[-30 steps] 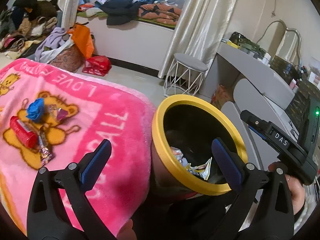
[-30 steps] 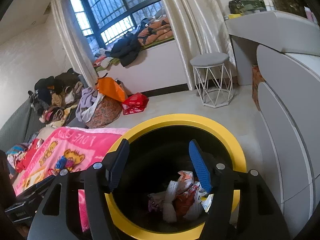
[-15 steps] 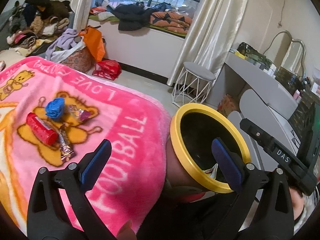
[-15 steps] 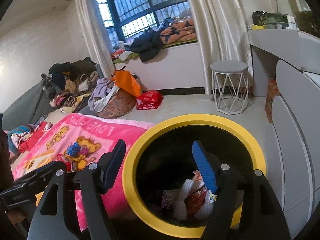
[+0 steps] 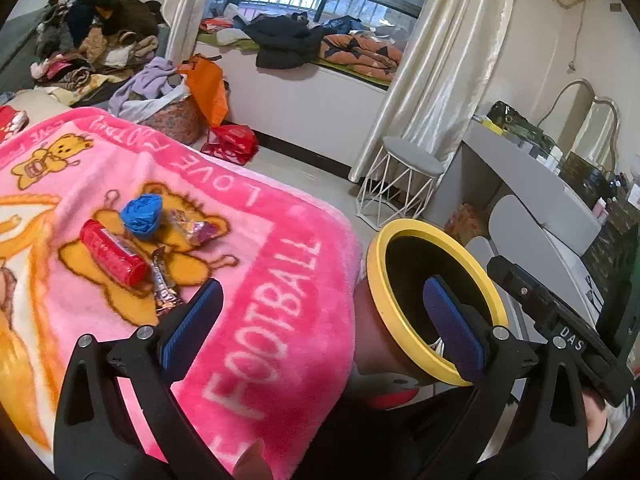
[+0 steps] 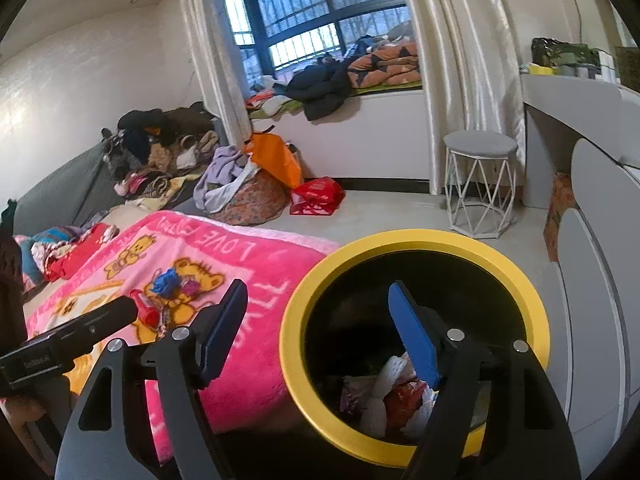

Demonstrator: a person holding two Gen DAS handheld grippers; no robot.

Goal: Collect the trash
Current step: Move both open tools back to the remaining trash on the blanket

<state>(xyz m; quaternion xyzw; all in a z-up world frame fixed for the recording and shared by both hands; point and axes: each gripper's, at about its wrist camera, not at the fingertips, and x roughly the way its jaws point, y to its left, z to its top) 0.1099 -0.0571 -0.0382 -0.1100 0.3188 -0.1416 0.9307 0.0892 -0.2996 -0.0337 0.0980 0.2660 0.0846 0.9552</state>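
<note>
A red tube (image 5: 113,257), a blue crumpled wad (image 5: 142,213), a shiny candy wrapper (image 5: 191,227) and a brown wrapper (image 5: 163,291) lie together on the pink blanket (image 5: 280,264). The yellow-rimmed black bin (image 5: 404,229) stands beside the bed's edge and holds wrappers (image 6: 394,394). My left gripper (image 5: 320,320) is open and empty, above the blanket's near corner, right of the trash. My right gripper (image 6: 320,332) is open and empty, over the bin's left rim (image 6: 416,237). The trash pile also shows in the right wrist view (image 6: 170,282).
A white wire stool (image 5: 400,184) stands on the floor beyond the bin. A grey dresser (image 6: 592,280) lies close on the right. A laundry basket (image 6: 248,196) and red bag (image 6: 318,196) sit by the window bench. Clothes are piled at far left.
Both grippers have swung left and pulled back from the bin toward the blanket. The trash pile now sits nearer the left gripper. Both stay open.
</note>
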